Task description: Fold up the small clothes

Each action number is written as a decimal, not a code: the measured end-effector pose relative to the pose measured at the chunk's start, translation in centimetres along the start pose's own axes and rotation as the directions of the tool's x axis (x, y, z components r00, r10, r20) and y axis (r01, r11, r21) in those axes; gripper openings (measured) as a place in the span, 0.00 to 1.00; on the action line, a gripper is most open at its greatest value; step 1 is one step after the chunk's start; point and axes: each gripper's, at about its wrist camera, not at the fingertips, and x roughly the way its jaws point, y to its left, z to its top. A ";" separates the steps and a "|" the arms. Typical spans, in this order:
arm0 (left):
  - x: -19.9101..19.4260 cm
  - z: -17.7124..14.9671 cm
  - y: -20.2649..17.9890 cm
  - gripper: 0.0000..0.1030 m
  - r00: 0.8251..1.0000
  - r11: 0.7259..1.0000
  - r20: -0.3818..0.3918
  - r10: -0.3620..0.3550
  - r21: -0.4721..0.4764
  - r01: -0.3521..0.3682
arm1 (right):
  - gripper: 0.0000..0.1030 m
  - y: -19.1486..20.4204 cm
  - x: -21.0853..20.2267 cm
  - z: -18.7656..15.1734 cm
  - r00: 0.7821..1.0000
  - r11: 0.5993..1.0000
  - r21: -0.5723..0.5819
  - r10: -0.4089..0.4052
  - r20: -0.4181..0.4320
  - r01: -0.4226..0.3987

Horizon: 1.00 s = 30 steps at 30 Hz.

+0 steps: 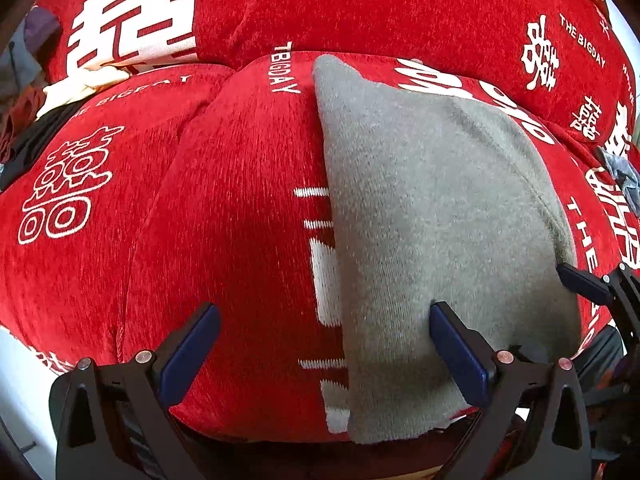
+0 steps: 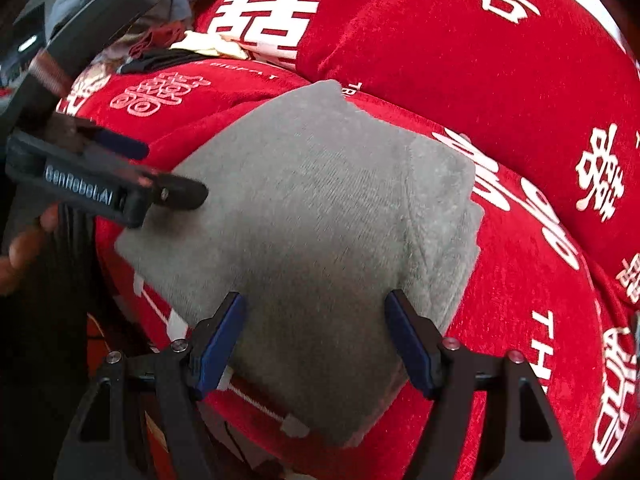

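A grey knit garment (image 1: 436, 240), soft and fuzzy, lies folded into a flat rectangle at centre frame on a plush red cover (image 1: 224, 216) printed with white characters. Left gripper (image 1: 324, 344) and right gripper (image 2: 316, 336) both stand apart over it, empty. Loose clothes (image 2: 160, 32) heap upper left.

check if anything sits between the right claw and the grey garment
Nothing visible does. The right claw is open directly over the grey garment on the red sofa cover. The left claw is over its far-left edge.
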 end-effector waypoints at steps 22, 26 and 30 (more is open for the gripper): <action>0.1 6.1 -1.6 1.00 0.999 0.999 -0.007 0.051 0.012 -0.051 | 0.77 -4.9 0.4 5.9 0.994 0.993 0.039 0.113 0.009 -0.114; 2.4 7.8 -2.8 1.00 0.997 0.997 -0.048 0.068 0.027 -0.066 | 0.77 -5.1 2.0 8.2 0.993 0.993 -0.004 0.118 -0.009 -0.118; 3.8 8.8 -3.2 1.00 0.998 0.998 -0.046 0.050 0.048 -0.048 | 0.77 -6.2 5.0 8.0 0.989 0.990 0.051 0.137 -0.063 -0.134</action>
